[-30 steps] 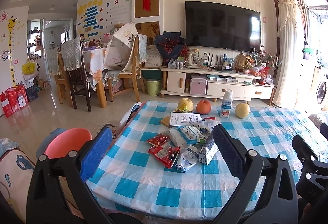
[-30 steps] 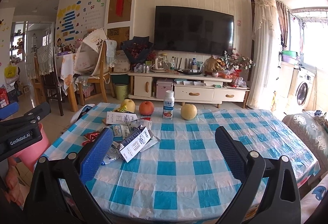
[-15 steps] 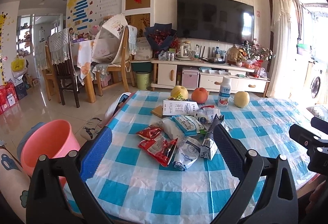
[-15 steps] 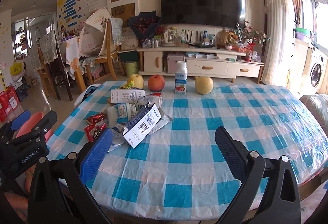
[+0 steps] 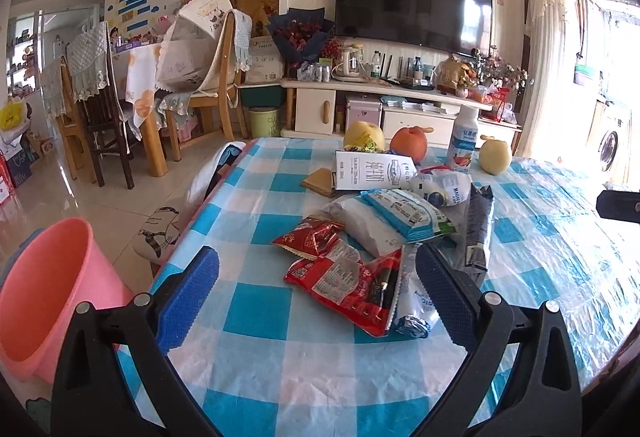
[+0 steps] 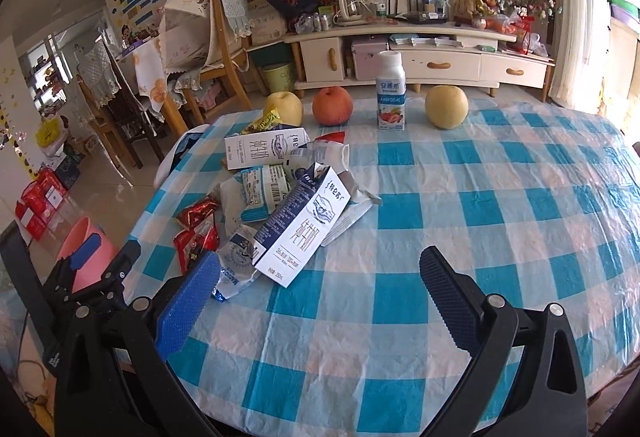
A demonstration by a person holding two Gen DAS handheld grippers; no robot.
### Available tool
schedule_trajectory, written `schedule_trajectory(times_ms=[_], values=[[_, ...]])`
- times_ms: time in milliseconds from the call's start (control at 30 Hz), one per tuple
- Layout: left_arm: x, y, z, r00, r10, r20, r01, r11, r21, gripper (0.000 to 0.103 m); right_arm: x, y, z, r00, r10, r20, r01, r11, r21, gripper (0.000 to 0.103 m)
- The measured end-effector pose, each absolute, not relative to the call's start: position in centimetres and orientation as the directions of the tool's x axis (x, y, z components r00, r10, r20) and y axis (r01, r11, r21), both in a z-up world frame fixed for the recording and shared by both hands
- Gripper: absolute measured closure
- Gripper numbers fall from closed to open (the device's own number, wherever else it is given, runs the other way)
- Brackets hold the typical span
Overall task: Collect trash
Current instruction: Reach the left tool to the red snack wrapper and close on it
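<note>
On the blue-and-white checked tablecloth [image 5: 256, 313], toward its left side, lies a heap of trash: two crinkled red snack wrappers [image 5: 344, 277], white and blue plastic bags [image 5: 404, 213], and a flattened milk carton [image 6: 304, 229] lying tilted on top of the pile in the right wrist view. A second white carton [image 5: 374, 177] lies on its side at the far end of the heap. Behind it stand a yellow apple [image 6: 285, 108], a red apple [image 6: 332, 105], a small yogurt bottle [image 6: 391, 97] upright, and a pear [image 6: 446, 105], all in a row.

The print on the wrappers is too small to read, and the lower bags are partly hidden under the others. A flat brown thing beside the far carton is hard to make out.

A pink bucket [image 5: 48, 301] stands on the floor just off the table's left edge; its inside shows nothing, though its lower part is cut off.

The left gripper [image 5: 316, 291] hovers spread wide just before the red wrappers, holding nothing. The right gripper [image 6: 320, 295] is also spread wide and empty, near the tilted carton.
</note>
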State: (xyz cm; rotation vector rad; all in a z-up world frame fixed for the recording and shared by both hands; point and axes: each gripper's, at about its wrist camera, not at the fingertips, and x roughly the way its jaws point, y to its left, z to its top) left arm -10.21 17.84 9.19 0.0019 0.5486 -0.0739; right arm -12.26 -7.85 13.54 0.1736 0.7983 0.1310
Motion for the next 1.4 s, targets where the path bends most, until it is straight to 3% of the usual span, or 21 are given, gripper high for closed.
schedule_trajectory(times_ms=[400,467,533,700,1100,1400], values=[[-3.3,19.1,5.3,0.771,-0.092,-0.630,0.075,0.996,-0.054,0.006,-3.6,-7.2,9.7,0.541,0.320,-0.778,-0.015,0.928,0.372,0.007],[-2.0,19.5,4.8,0.763,-0.087,-0.641,0.068,0.996,-0.055,0.011,-2.7,-7.3,9.1,0.523,0.336,-0.783,-0.001,0.919,0.393,0.009],[-0.6,19.9,4.3,0.746,-0.085,-0.661,0.060,0.996,-0.061,0.016,-1.8,-7.4,8.5,0.505,0.333,-0.796,0.012,0.920,0.392,0.022],[1.9,20.7,3.4,0.710,-0.108,-0.696,0.072,0.994,-0.082,0.021,-0.4,-8.6,6.9,0.462,0.382,-0.800,0.059,0.887,0.458,0.022],[3.7,18.8,1.5,0.621,-0.142,-0.771,0.120,0.989,-0.086,0.048,1.7,-7.0,5.0,0.380,0.408,-0.830,0.044,0.888,0.457,0.026],[3.6,18.8,1.6,0.620,-0.144,-0.771,0.079,0.990,-0.121,0.052,2.6,-7.1,3.5,0.330,0.395,-0.857,0.044,0.901,0.432,0.026]])
